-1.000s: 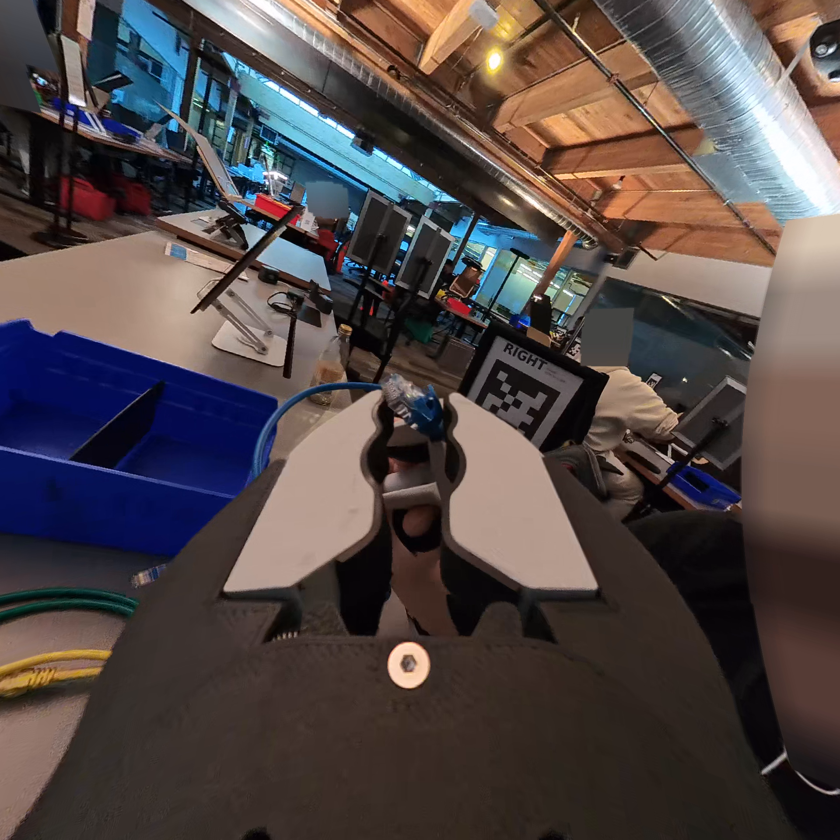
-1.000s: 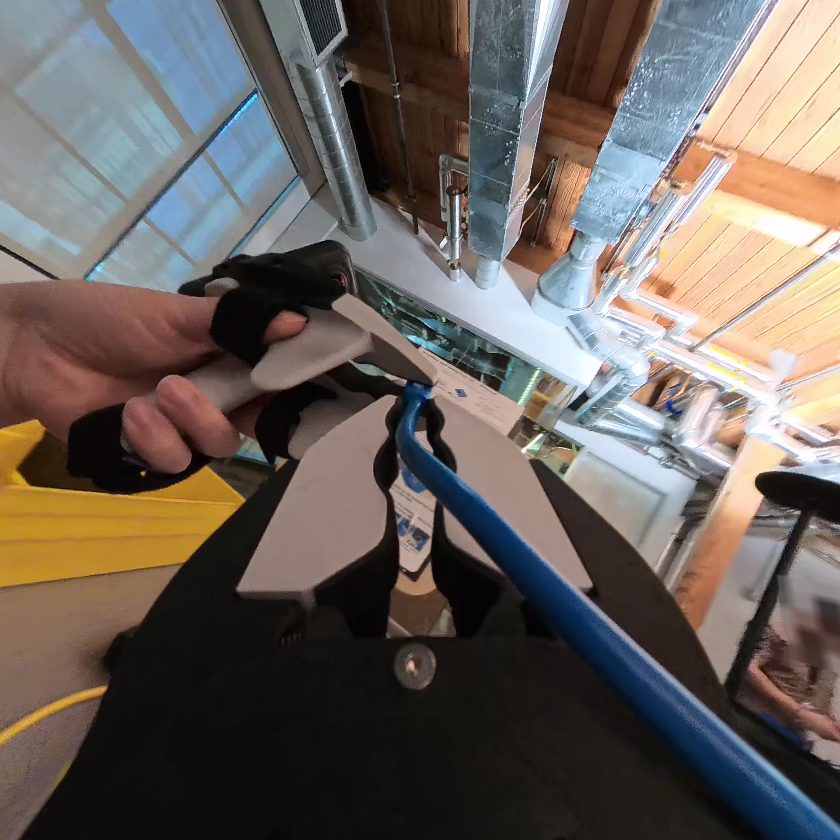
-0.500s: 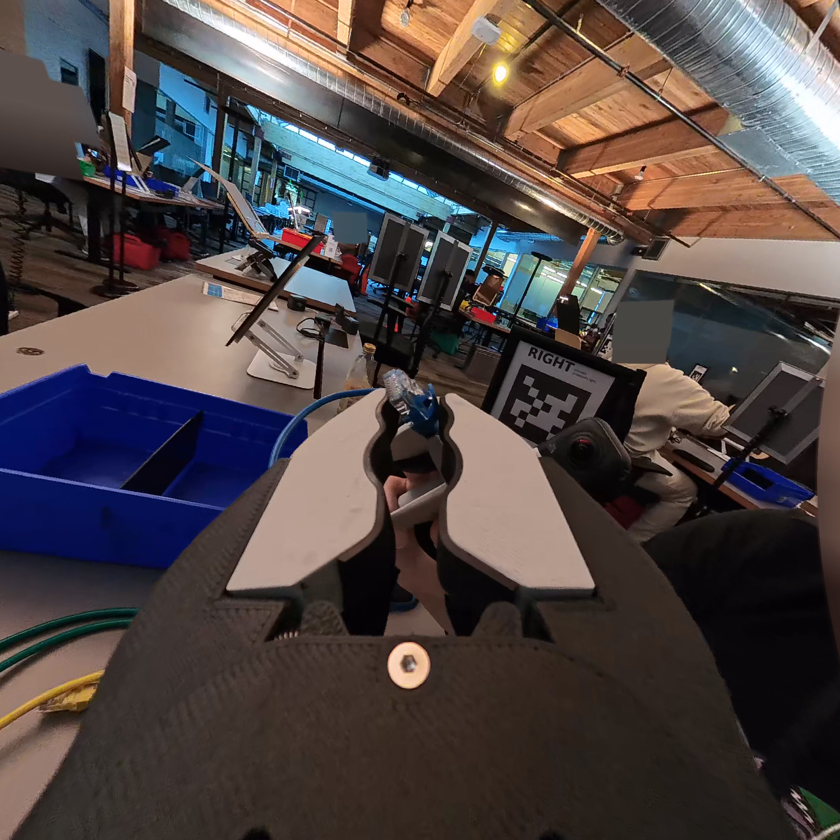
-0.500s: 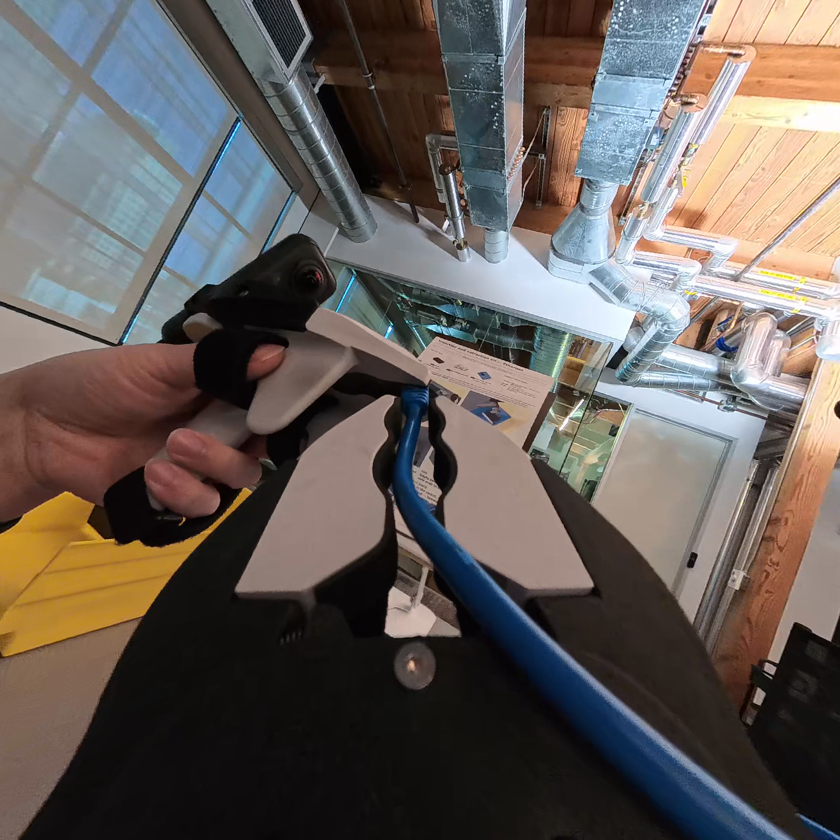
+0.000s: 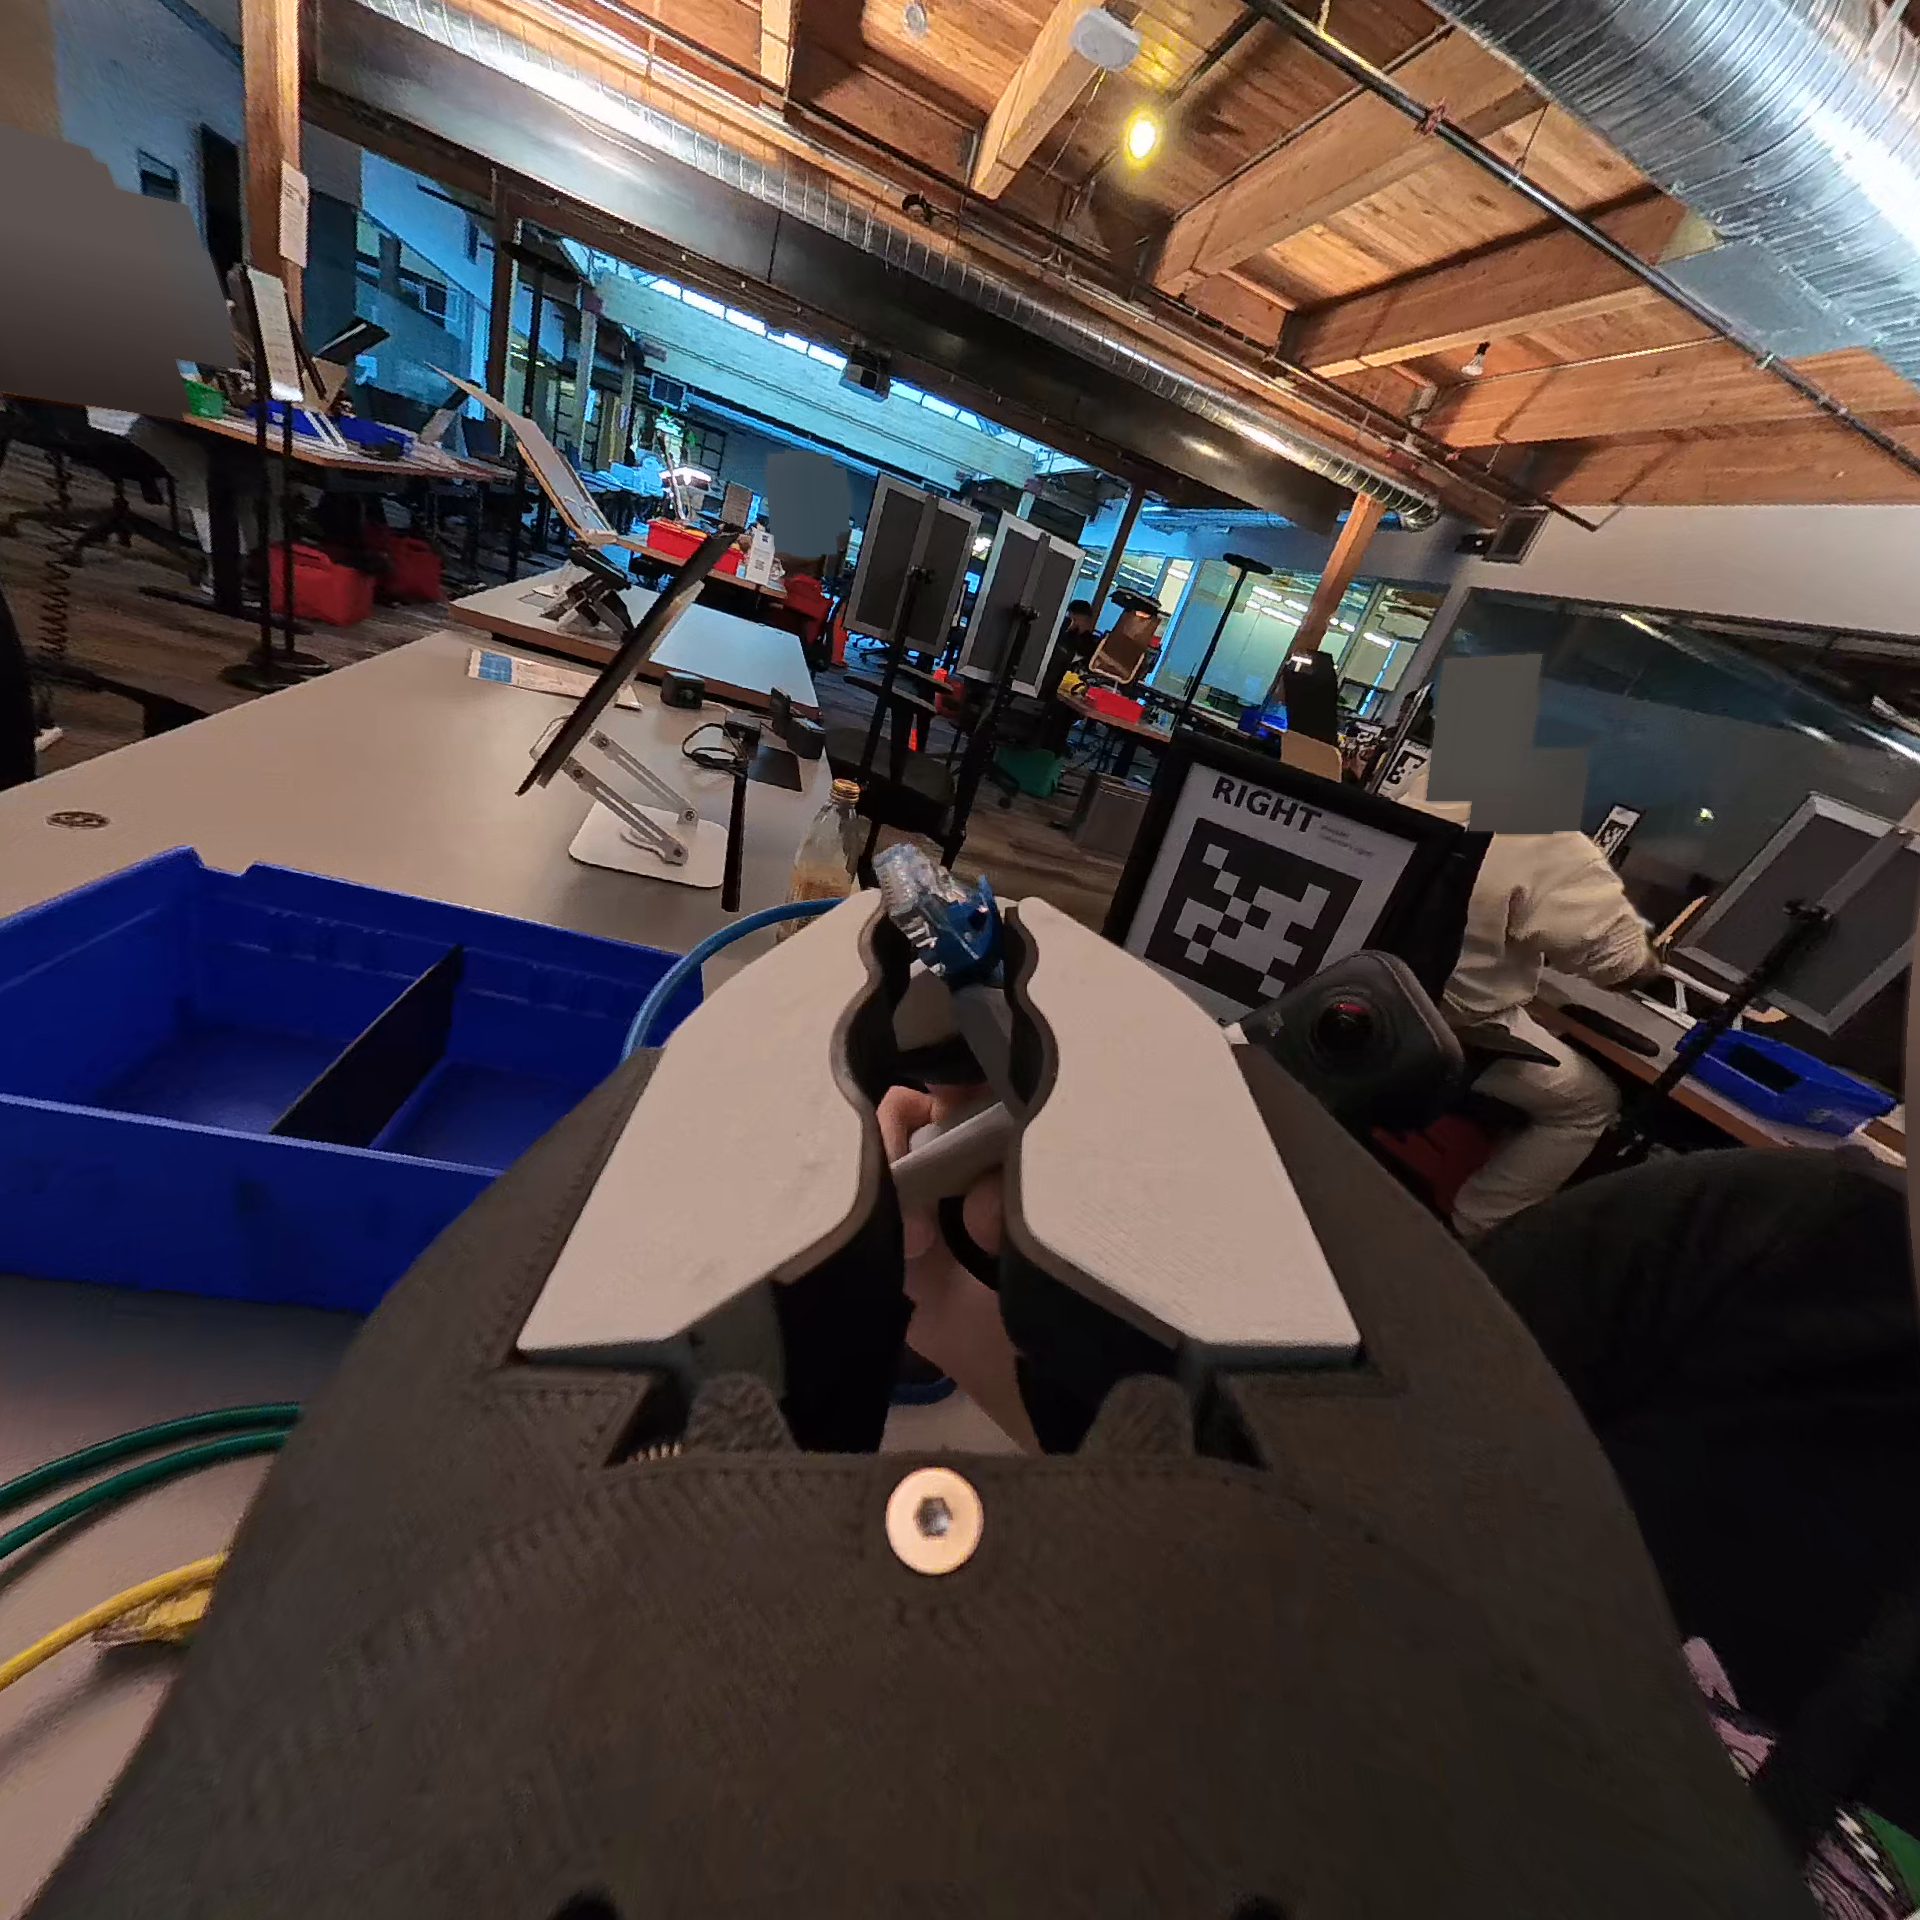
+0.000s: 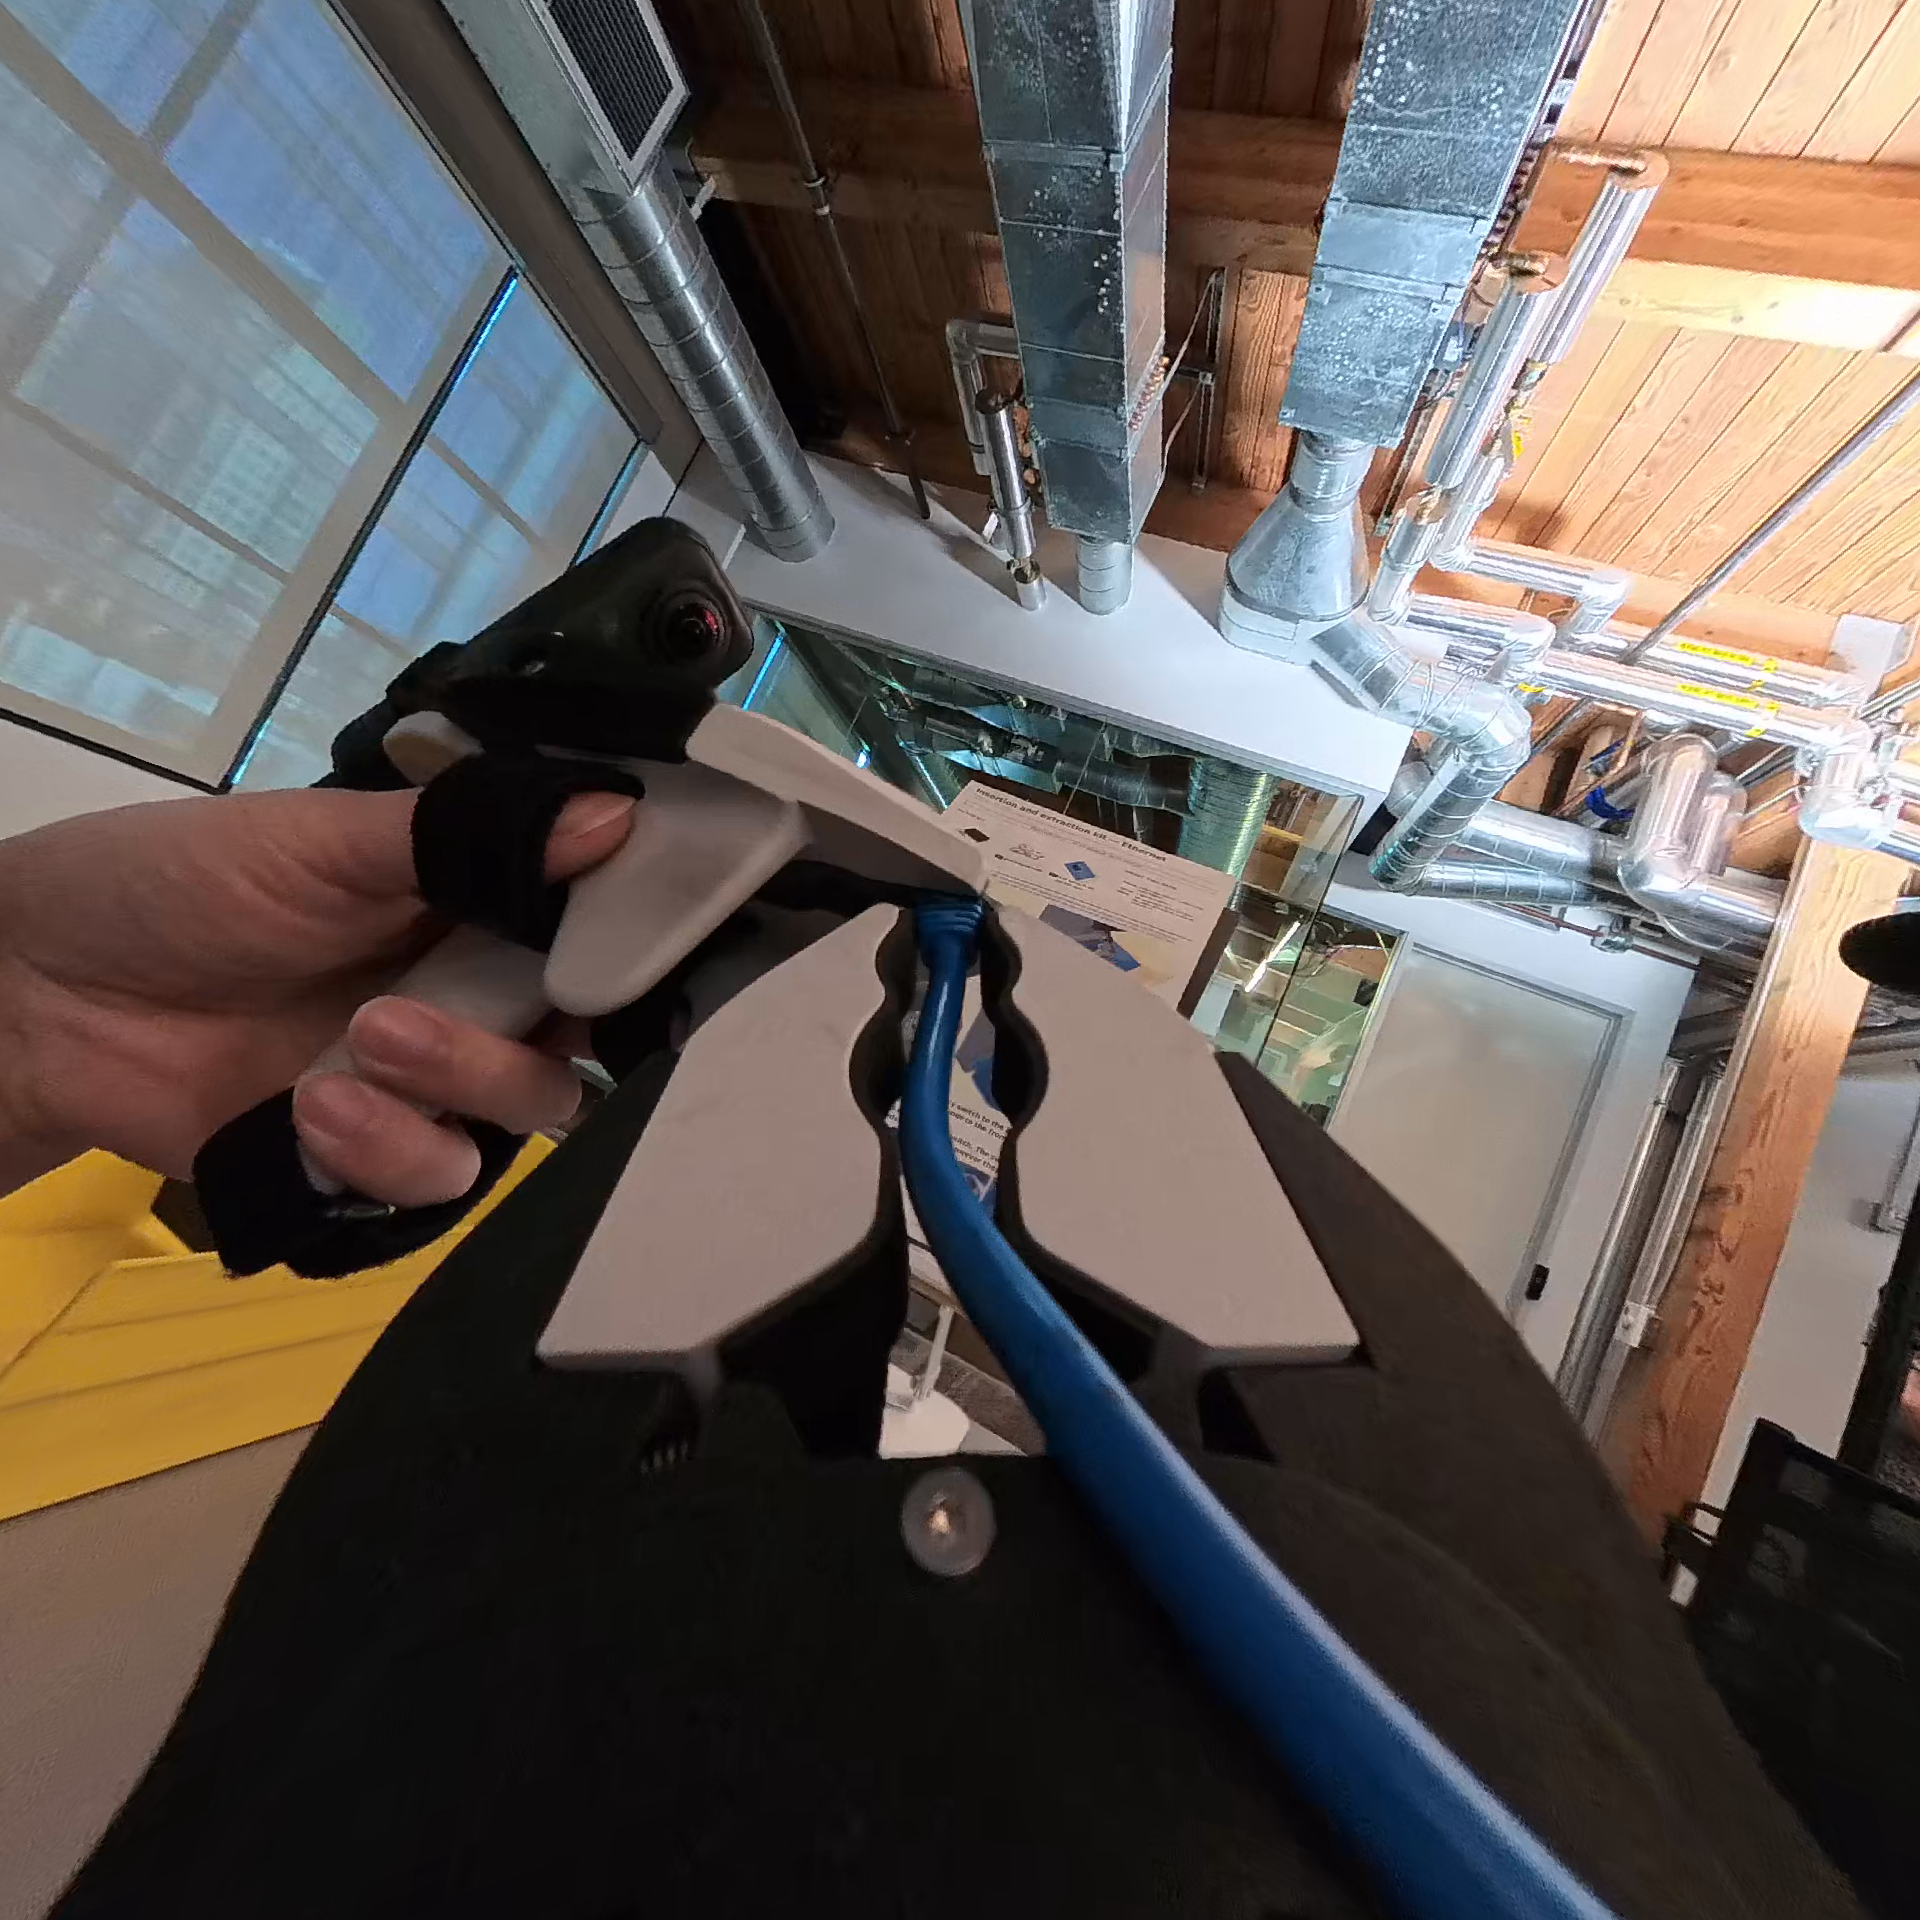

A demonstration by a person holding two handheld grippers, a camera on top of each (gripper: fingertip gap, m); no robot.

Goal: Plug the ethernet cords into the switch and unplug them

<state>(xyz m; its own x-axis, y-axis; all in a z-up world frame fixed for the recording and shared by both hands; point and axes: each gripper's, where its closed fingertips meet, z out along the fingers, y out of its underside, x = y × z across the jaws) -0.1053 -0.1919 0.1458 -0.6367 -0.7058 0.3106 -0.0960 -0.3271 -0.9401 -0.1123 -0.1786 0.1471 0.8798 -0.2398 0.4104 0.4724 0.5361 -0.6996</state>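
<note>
we are mid-handover, lining the blue cord's plug (image 5: 935, 914) up before plugging; the switch is out of view. our left claw (image 5: 940, 940) pinches the clear, ridged plug at its tips. our right claw (image 6: 951, 930) clamps the smooth round blue cord (image 6: 1039, 1330) just behind. next we need to find the switch.

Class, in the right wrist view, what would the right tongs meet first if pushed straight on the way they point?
Almost at once, the left tongs, which cross just beyond the right tongs, gripping the blue ethernet cord.
</note>
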